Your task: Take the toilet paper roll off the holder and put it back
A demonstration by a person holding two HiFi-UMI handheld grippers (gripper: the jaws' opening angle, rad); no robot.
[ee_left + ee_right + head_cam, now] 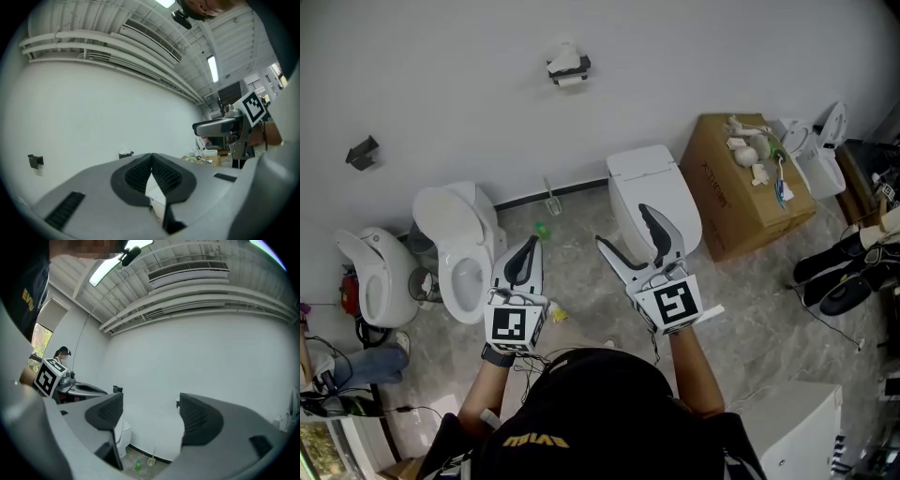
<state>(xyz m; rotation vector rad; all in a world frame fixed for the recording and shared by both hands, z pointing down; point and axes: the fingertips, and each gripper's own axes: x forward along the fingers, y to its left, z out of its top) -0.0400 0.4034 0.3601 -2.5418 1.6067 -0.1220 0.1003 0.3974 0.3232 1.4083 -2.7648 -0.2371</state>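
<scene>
Approach is the step to perform, judging by the layout: the toilet paper roll (572, 82) sits at its holder (569, 66) on the wall (694, 56), well apart from both tools and untouched. Advance your right gripper (621, 224) until the roll stands between its pads, centre it, then close without crushing the paper. Its jaws are spread with nothing between them. Your left gripper (530, 246) has its jaws pressed together on nothing; keep it clear, or use it to steady the holder. Both grippers point level toward the wall, side by side in front of you, forearms extended.
</scene>
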